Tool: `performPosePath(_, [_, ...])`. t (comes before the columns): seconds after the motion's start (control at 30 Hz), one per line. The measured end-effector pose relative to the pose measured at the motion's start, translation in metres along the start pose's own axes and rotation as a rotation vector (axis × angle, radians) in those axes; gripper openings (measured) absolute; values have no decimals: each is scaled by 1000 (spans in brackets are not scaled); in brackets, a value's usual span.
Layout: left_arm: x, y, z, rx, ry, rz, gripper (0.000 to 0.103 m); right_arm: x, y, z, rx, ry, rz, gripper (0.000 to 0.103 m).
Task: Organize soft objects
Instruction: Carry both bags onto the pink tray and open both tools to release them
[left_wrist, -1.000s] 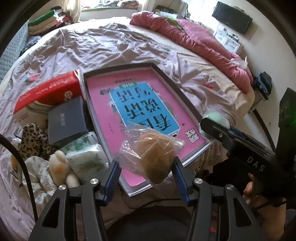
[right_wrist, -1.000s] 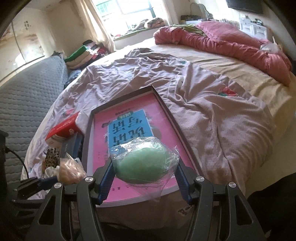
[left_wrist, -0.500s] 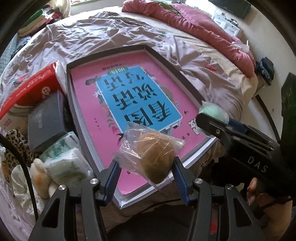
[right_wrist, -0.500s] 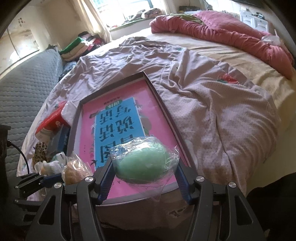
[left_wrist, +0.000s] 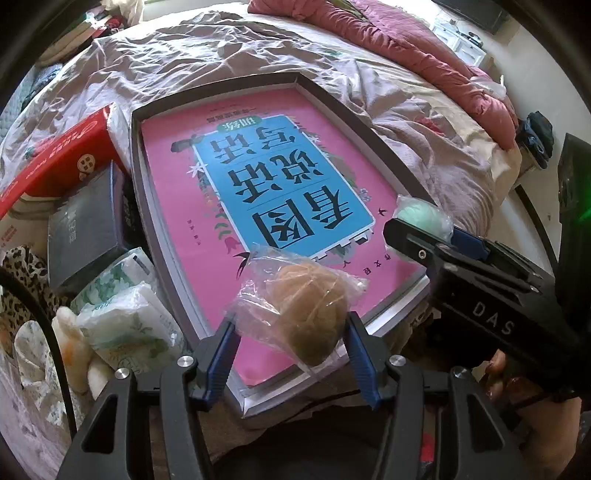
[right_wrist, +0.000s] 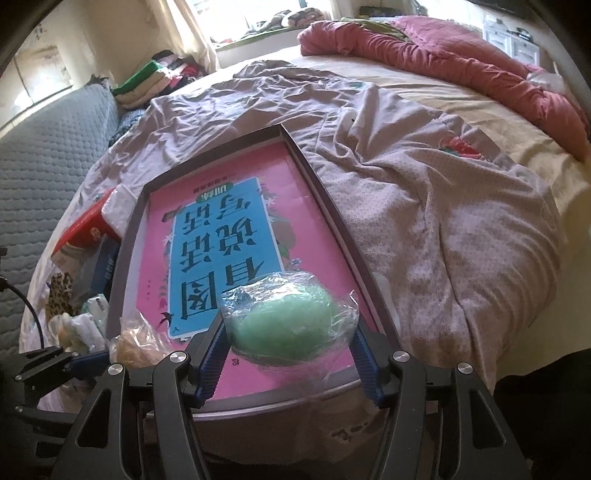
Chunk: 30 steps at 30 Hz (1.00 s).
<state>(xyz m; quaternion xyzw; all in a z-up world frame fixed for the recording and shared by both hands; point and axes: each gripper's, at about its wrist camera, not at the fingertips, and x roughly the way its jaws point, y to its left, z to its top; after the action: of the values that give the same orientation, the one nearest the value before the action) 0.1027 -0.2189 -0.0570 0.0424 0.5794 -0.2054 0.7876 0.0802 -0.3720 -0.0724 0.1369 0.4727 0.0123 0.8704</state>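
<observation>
Soft balls carried low over the tray

Brown soft ball in clear crinkled plastic wrap (left_wrist: 308, 317) is clamped between the blue pads of the left gripper (left_wrist: 291, 343), above the near corner of the shallow grey tray (left_wrist: 218, 83). Green soft ball in clear plastic wrap (right_wrist: 284, 325) is pinched likewise by the right gripper (right_wrist: 290, 354), over the tray's near edge. Side-on grips are judged to spare the loose wrap. The pink book with a blue panel (left_wrist: 258, 184) fills the tray. Compared with a second earlier, both balls are seen lower and the tray looms larger; both grips are unchanged.
</observation>
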Motion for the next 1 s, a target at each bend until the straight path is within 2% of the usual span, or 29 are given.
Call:
performPosePath(0.27, [0,7,-1,-36,1,19,59,2,1,-2,-31,13,-39,64])
performPosePath(0.53, [-13,7,-5,-38,-36,-6,65,4,4,-4,-45,33,-53,65])
performPosePath(1.0, [-42,9,-17,-57,-102,8,71,-2,14,-8,-105,26,-96,75])
